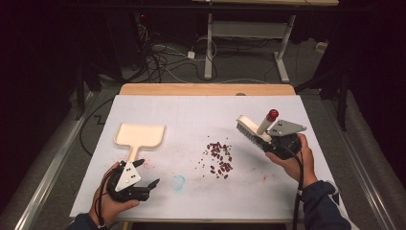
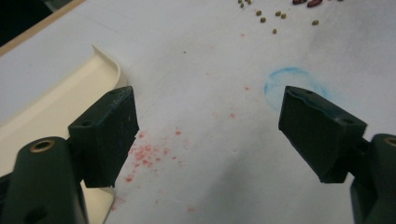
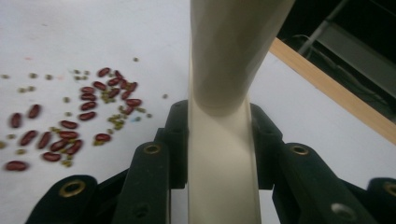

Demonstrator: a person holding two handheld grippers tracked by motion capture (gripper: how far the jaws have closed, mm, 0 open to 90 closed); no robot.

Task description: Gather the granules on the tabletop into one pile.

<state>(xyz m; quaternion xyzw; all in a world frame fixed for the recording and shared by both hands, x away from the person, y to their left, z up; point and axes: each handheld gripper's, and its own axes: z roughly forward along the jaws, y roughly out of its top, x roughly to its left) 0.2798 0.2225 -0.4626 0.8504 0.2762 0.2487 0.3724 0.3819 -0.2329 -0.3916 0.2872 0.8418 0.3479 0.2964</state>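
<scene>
In the right gripper view the brush (image 3: 229, 70) is cut off at the top edge, bristles unseen; the left gripper view crops the dustpan (image 2: 46, 102).

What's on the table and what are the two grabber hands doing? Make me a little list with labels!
table: white sheet over a wooden top
spilled bits: dark red beans with tiny greenish ones, loose in the middle
dustpan: cream dustpan lying flat, left side
brush: cream brush with a red-tipped handle, lifted at the right
right gripper: right gripper shut on the brush
left gripper: left gripper open, holding nothing, beside the dustpan handle
marks: blue ring smudge and pink specks on the sheet
</scene>
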